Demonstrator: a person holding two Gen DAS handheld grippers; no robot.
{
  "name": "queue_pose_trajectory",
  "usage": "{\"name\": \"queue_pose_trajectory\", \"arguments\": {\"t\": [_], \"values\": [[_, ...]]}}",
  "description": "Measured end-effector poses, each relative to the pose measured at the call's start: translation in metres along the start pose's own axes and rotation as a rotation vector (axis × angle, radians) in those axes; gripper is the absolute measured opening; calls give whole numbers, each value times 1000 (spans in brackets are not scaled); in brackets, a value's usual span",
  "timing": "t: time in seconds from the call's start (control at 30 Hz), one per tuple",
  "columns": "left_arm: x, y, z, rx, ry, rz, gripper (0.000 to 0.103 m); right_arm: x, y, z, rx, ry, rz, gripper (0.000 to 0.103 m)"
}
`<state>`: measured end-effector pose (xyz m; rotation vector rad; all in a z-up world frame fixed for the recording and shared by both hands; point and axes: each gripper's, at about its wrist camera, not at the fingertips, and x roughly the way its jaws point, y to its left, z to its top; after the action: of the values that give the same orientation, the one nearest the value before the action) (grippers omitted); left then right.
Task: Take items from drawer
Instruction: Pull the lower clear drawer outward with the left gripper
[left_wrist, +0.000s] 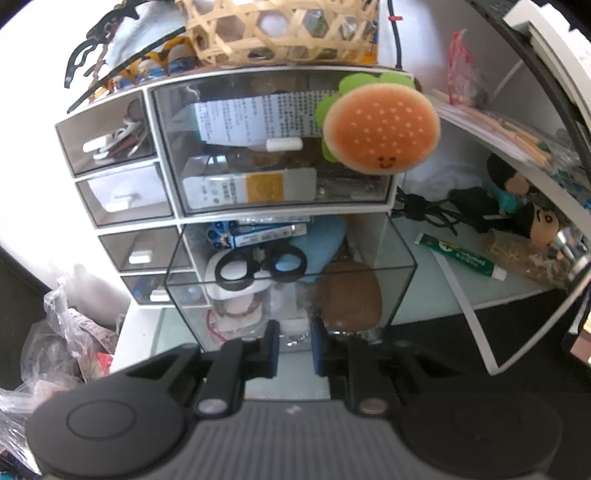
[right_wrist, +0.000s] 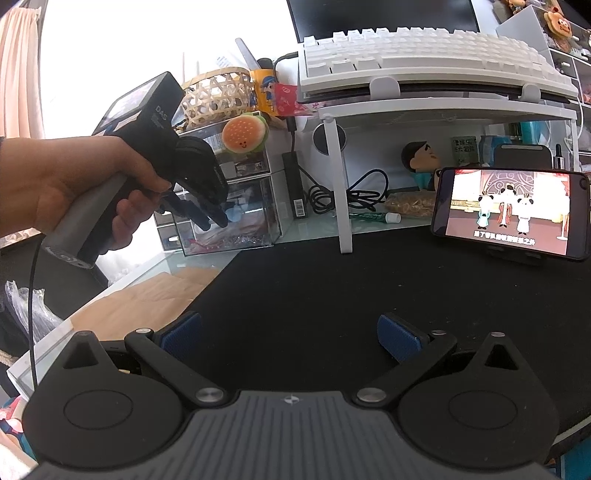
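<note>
Open clear drawer holding scissors, left tongs clamped on its handle, right tongs apart

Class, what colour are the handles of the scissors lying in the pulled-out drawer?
Black. The scissors show best in the left wrist view, lying inside the clear drawer.

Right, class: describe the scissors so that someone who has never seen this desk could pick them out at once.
Find the white organiser of see-through drawers under the woven basket. Its bottom wide drawer is pulled out towards you. The scissors lie at its back beside a blue pouch: two black ring handles, unlike the brown oval case in front.
</note>
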<state>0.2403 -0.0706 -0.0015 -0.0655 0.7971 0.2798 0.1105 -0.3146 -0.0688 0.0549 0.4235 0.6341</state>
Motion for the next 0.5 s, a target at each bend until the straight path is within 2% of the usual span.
{"name": "queue_pose_trajectory", "arguments": {"t": [0.5], "values": [[-11, -1, -10, 27, 3, -10, 18, 0, 0, 1, 1, 2, -6, 103]]}}
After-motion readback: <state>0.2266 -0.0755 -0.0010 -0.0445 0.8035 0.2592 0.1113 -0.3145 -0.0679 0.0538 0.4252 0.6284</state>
